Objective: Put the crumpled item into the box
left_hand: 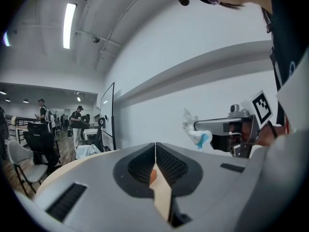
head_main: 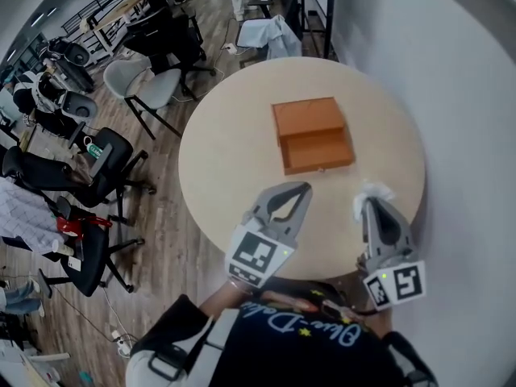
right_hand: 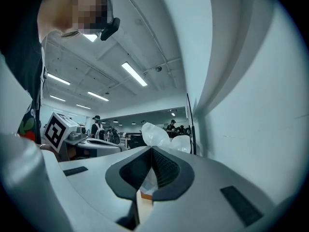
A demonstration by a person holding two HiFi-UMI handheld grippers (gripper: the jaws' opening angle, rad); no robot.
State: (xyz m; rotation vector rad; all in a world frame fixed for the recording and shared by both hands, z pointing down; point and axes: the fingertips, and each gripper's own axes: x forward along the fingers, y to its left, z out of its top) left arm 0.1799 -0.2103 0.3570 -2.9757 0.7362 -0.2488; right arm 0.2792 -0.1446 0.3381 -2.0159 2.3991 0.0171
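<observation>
An orange-brown wooden box lies open on the round beige table, its shallow near half facing up. My right gripper hovers over the table's near right part, short of the box, shut on a white crumpled item that sticks out past the tips. In the right gripper view the crumpled item bulges above the closed jaws of my right gripper. My left gripper is shut and holds nothing, just in front of the box. The left gripper view shows the left gripper closed and the crumpled item to the right.
A pale wall runs close along the table's right side. Office chairs and more black chairs stand on the wooden floor to the left. People stand far off in the room.
</observation>
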